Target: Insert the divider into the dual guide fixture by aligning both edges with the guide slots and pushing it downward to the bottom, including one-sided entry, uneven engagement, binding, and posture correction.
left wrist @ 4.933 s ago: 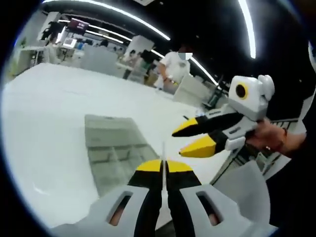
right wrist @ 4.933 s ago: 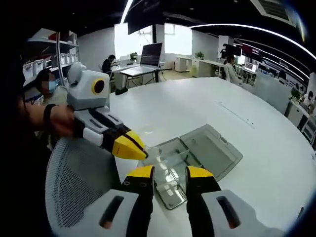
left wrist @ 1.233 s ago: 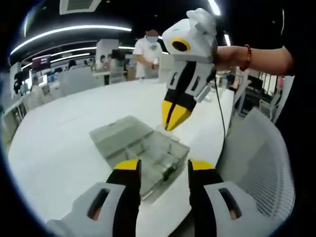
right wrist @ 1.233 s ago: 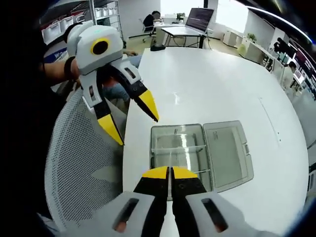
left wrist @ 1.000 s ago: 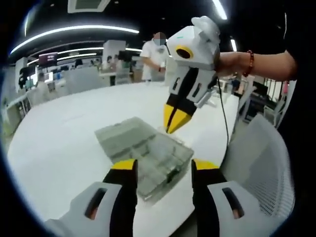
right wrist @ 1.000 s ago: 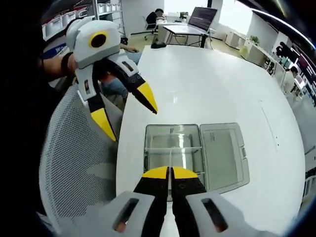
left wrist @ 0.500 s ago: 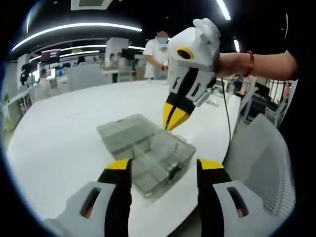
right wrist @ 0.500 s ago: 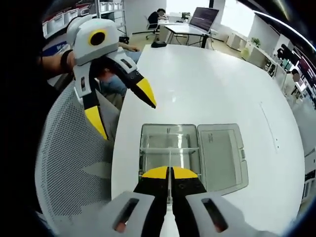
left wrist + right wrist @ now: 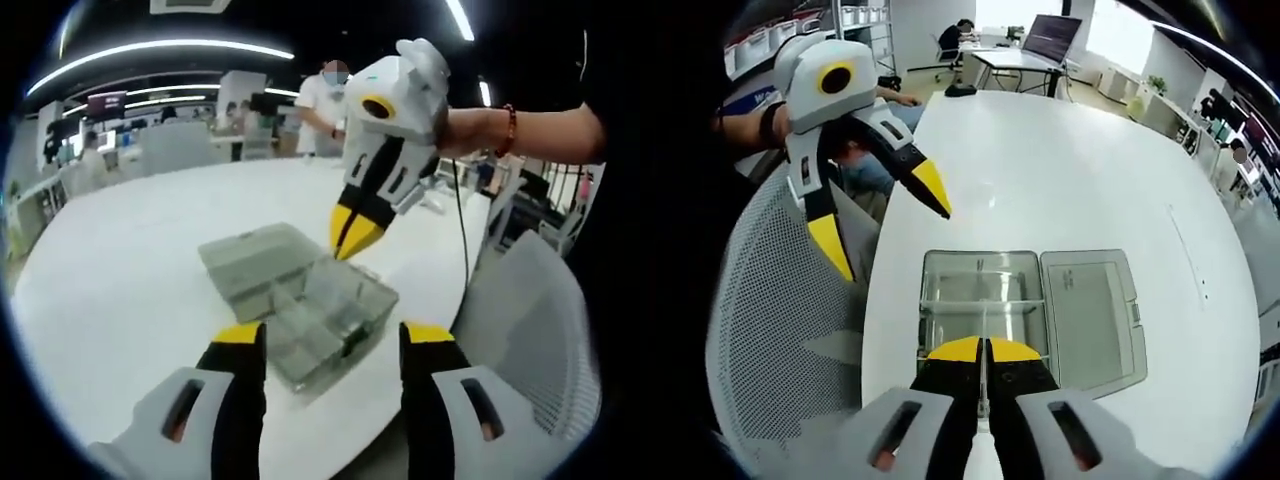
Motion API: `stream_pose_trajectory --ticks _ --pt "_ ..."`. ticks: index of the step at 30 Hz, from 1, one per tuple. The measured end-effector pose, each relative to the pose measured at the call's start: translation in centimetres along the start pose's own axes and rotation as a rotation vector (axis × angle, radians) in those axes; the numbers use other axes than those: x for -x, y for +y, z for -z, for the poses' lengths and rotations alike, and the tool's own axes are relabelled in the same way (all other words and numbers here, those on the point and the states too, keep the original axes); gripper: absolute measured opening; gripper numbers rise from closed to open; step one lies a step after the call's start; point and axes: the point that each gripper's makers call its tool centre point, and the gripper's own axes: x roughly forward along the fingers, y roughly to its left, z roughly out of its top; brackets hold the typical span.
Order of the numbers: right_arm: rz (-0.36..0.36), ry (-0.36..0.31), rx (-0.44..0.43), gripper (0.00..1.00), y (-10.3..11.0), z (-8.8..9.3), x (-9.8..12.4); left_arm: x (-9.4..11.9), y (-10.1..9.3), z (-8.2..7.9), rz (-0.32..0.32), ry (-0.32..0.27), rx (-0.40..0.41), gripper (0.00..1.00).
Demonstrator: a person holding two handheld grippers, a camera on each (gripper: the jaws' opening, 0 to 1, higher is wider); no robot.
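While the right gripper (image 9: 983,350) pinches the thin clear divider (image 9: 983,325) at lower centre, directly over the open fixture box (image 9: 980,295), the left gripper (image 9: 880,225) spreads wide at upper left.

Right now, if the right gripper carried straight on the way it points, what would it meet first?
Most likely the open clear box directly ahead of the right gripper, with the thin divider pinched in its fingers arriving first. Depth is unclear.
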Motion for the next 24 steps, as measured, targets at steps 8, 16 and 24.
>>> stream_pose_trajectory --ticks 8,16,24 --pt "-0.005 -0.003 -0.014 0.00 -0.30 0.02 -0.17 -0.02 0.24 -0.14 -0.005 -0.004 0.003 0.52" --pt "-0.007 -0.010 -0.020 0.00 -0.17 -0.10 0.00 -0.08 0.31 0.09 -0.003 0.001 0.006 0.52" --pt "-0.006 -0.008 -0.026 0.00 -0.27 0.02 -0.18 -0.10 0.27 0.13 -0.003 0.004 0.006 0.52"
